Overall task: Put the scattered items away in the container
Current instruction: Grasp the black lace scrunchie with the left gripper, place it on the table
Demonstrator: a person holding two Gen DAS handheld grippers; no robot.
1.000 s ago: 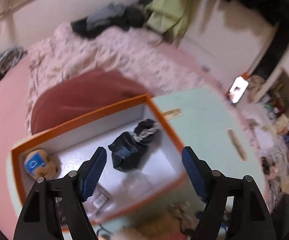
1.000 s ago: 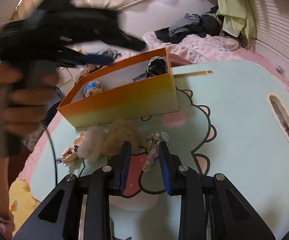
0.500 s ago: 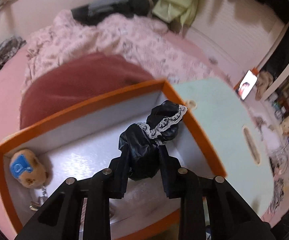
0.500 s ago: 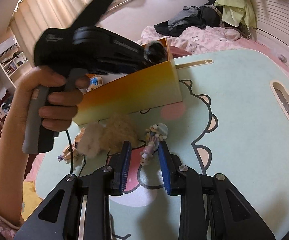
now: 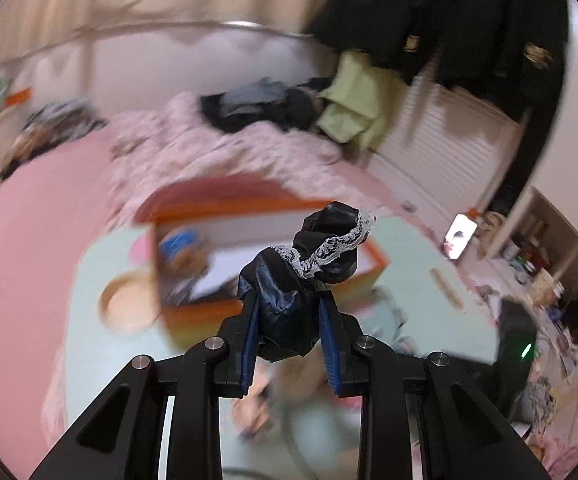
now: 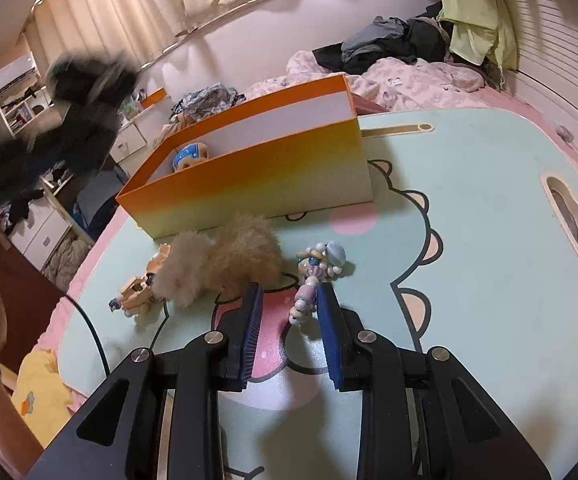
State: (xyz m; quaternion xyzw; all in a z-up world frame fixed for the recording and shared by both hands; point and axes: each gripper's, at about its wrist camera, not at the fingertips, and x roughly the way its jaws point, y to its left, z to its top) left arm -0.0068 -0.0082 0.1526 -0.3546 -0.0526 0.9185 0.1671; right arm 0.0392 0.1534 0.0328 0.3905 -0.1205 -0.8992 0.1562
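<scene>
Scrunchie stands upright (lace end up) clamped in left gripper

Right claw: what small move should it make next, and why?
Probably shut the right claw on the bead charm. The charm lies on the table between the open pads, outside the orange box, so a grip seems needed before any lift.
</scene>
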